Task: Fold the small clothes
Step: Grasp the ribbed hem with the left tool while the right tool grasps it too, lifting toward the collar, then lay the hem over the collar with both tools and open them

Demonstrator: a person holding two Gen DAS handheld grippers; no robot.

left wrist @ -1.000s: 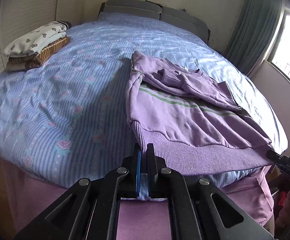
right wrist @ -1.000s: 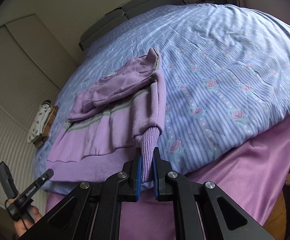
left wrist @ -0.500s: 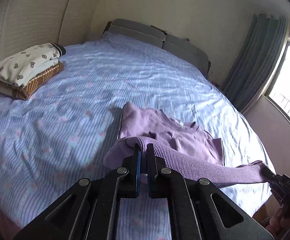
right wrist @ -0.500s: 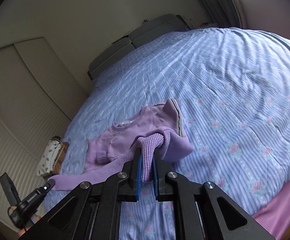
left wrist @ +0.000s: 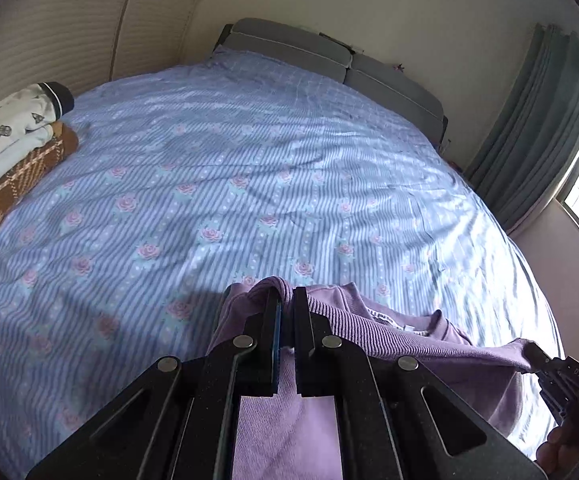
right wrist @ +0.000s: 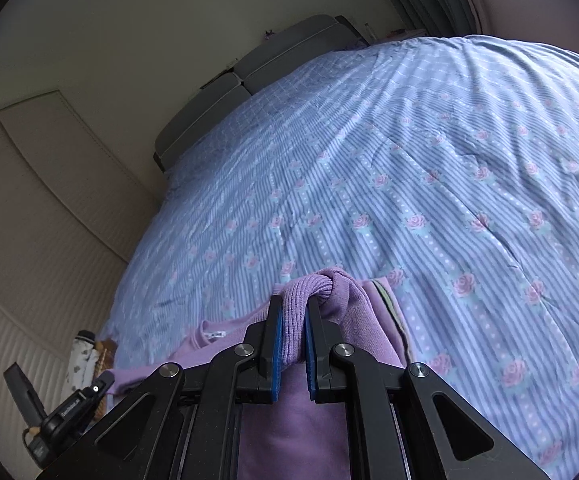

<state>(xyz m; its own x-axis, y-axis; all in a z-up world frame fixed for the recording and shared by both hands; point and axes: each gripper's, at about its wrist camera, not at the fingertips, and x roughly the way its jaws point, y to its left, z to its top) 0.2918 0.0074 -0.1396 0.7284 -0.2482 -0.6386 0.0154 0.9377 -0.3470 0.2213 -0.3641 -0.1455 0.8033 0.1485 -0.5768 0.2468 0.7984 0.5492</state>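
Bedroom, large bed (left wrist: pixel 249 184) under a blue striped cover with pink rose print, cloth lightly wrinkled. Grey padded headboard (left wrist: pixel 329 60) at the far end, teal curtain (left wrist: pixel 549 128) by the window, ribbed beige wall panels on the other side.

Purple sweatshirt (left wrist: pixel 469 360) lies on the near part of the bed: soft fleece body, ribbed knit hem, white label at the neckline, green-edged stripe visible in the right wrist view. The ribbed hem is stretched in a band between the two tongs and held above the rest of the garment.

Folded clothes stack (left wrist: pixel 13 160) sits at the far left edge of the bed, well apart from the sweatshirt: white printed piece with a dark cuff on top, brown plaid knit under it.

Delta vs 0.5 s ago: both cameras sit further forward over the bed, the hem has been carried toward the neckline, and most of the sweatshirt body has dropped below the tongs in frame. Clothes stack unchanged.

Left tongs (left wrist: pixel 285 312): blue-padded fingers nearly closed, pinching one corner of the ribbed hem. Right tongs (right wrist: pixel 292 328): same, clamped on a bunched fold of ribbed hem at the other corner; fabric bulges over the fingertips.
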